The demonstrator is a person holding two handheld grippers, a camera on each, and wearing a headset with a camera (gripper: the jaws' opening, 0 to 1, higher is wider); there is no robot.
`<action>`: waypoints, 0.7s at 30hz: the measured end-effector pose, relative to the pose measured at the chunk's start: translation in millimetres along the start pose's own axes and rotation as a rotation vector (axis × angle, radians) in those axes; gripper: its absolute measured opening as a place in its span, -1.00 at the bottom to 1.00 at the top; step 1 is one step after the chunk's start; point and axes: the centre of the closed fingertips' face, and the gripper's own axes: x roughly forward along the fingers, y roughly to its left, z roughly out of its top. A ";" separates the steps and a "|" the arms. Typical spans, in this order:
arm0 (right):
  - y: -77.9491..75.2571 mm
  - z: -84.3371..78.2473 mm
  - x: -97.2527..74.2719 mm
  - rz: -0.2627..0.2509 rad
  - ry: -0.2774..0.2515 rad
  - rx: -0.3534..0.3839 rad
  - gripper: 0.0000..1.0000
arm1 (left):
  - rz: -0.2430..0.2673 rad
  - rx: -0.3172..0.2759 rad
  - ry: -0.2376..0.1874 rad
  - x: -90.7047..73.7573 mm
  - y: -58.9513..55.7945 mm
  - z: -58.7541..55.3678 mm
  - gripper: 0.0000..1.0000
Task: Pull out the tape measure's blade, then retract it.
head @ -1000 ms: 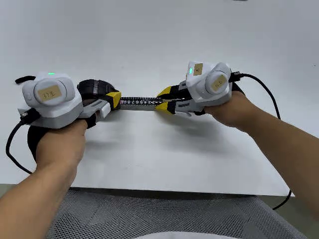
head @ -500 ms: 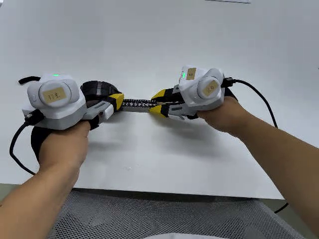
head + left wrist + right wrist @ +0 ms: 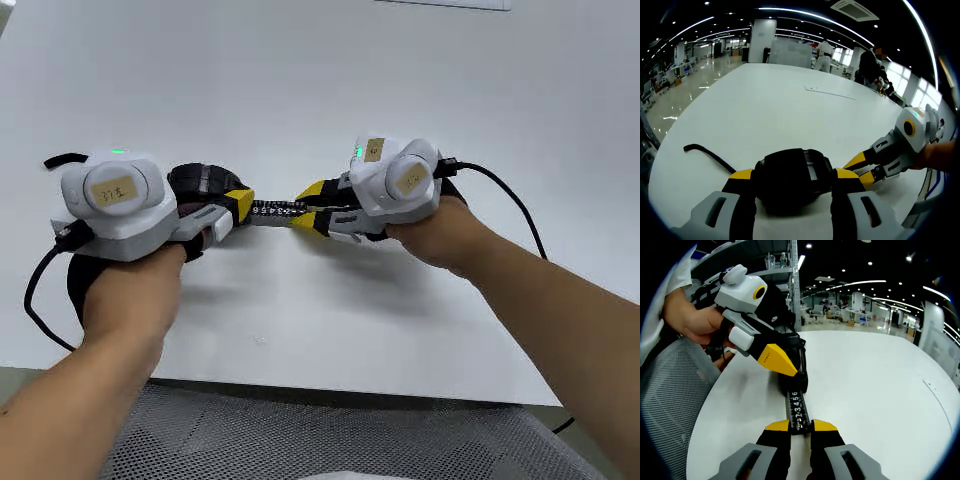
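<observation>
Writing: White numerals run along the dark measuring blade point(image 3: 797, 410). In the right gripper view, 3, 4, 5 and 6 can be read, counting down toward the free end. A tan sticker point(image 3: 112, 190) on each gripper's white housing carries handwriting too small to read.
Tape measure: The black round tape measure case point(image 3: 205, 182) sits over the near left of the white tabletop point(image 3: 330, 80). Whether it rests on the surface or hangs just above it cannot be told.
Axis: A short stretch of blade is drawn out. In the head view its length runs left to right, from the case's mouth straight to the other gripper's tips.
Left gripper point(image 3: 792, 175): Its yellow-tipped jaws press against opposite sides of the case, clamping it.
Right gripper point(image 3: 800, 427): Its jaws are closed together on the blade's outer end, pinching it flat between the yellow tips.
Nearby: A black cable point(image 3: 710, 155) curls on the tabletop beyond the case.
</observation>
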 end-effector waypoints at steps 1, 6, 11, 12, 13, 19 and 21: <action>0.1 0.7 0.7 0.001 -0.001 0.001 -0.79 | 0.000 -0.001 0.000 -0.1 0.0 0.0 0.11; 1.3 5.1 6.7 0.010 -0.010 0.007 -0.79 | -0.002 -0.004 0.000 -0.3 -0.2 0.1 0.11; 2.3 9.6 12.8 0.015 -0.016 0.006 -0.79 | -0.003 -0.009 0.001 -0.4 -0.1 0.2 0.11; 2.5 10.7 14.3 0.017 -0.016 0.005 -0.79 | -0.003 -0.008 0.000 -0.5 -0.1 0.2 0.11; 2.9 11.3 15.2 0.020 -0.017 0.005 -0.79 | -0.003 -0.007 0.000 -0.5 -0.1 0.2 0.11; 4.0 16.1 21.2 0.029 -0.020 -0.001 -0.79 | -0.005 -0.012 0.000 -0.6 0.4 0.3 0.11; 4.6 17.7 23.5 0.032 -0.021 -0.002 -0.79 | -0.004 -0.012 0.001 -0.5 0.5 0.3 0.11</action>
